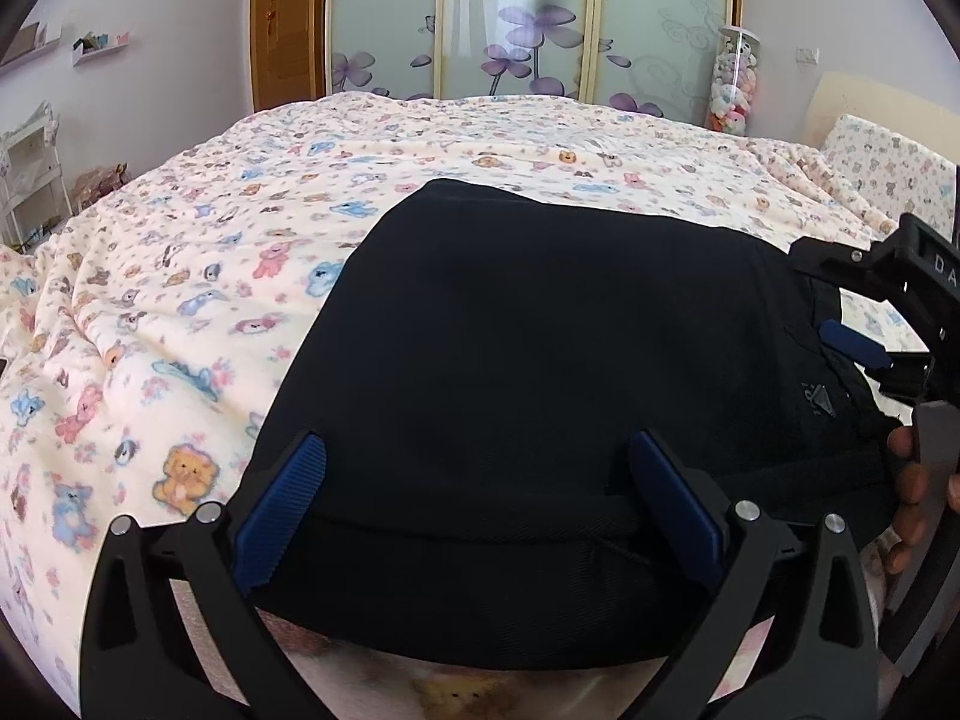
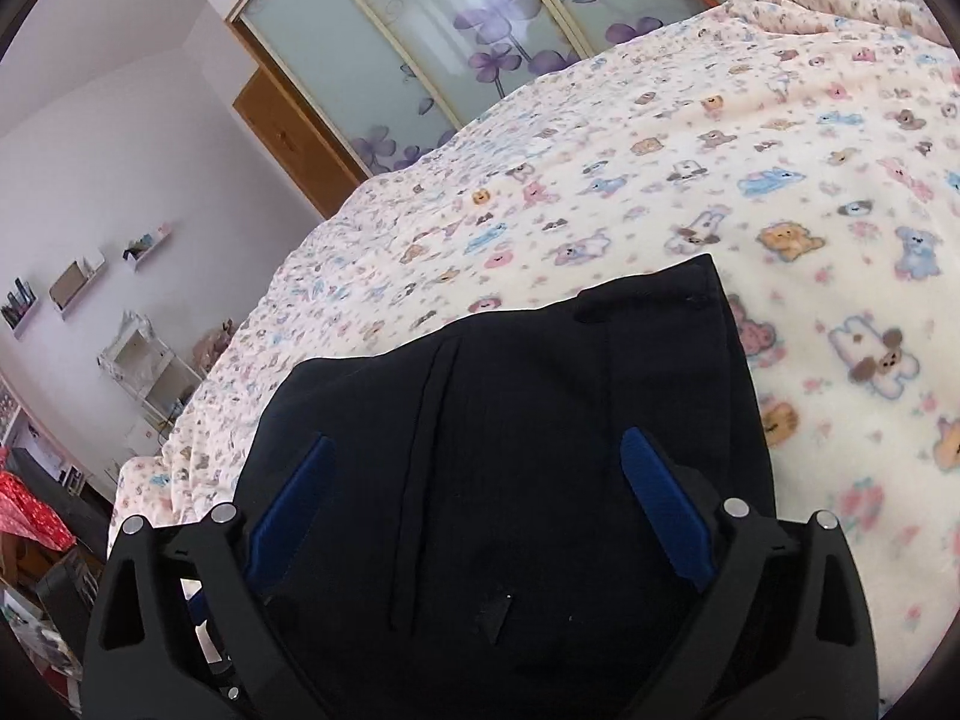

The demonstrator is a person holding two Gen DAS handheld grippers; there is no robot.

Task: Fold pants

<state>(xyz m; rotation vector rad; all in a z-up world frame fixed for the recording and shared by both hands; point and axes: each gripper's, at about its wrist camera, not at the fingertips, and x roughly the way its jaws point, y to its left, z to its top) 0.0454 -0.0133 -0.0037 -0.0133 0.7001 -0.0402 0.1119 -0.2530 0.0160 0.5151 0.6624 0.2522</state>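
1. Blue pads of the left gripper [image 1: 477,504] stand wide apart over the near rolled edge of the black pants [image 1: 540,390]; the jaws are open and pinch nothing.
2. Just ahead of that gripper the pants lie in a compact folded stack on the bed's teddy-bear blanket [image 1: 180,300], so the folding looks far along.
3. Off to its right, the right gripper [image 1: 852,339] hangs over the stack's far side with a person's fingers [image 1: 906,480] on its handle.
4. From its own camera, the right gripper [image 2: 474,504] is spread wide above the cloth, which lies between the pads but is not squeezed.
5. Beyond its fingertips a seam and the stack's corner show, then open blanket.
6. Judged by look, the fabric is soft, limp and light, with no slipperiness; layers may slide apart if lifted from one side.
7. A good hold would be the thick folded edge, pinching all layers together, one gripper at each end.
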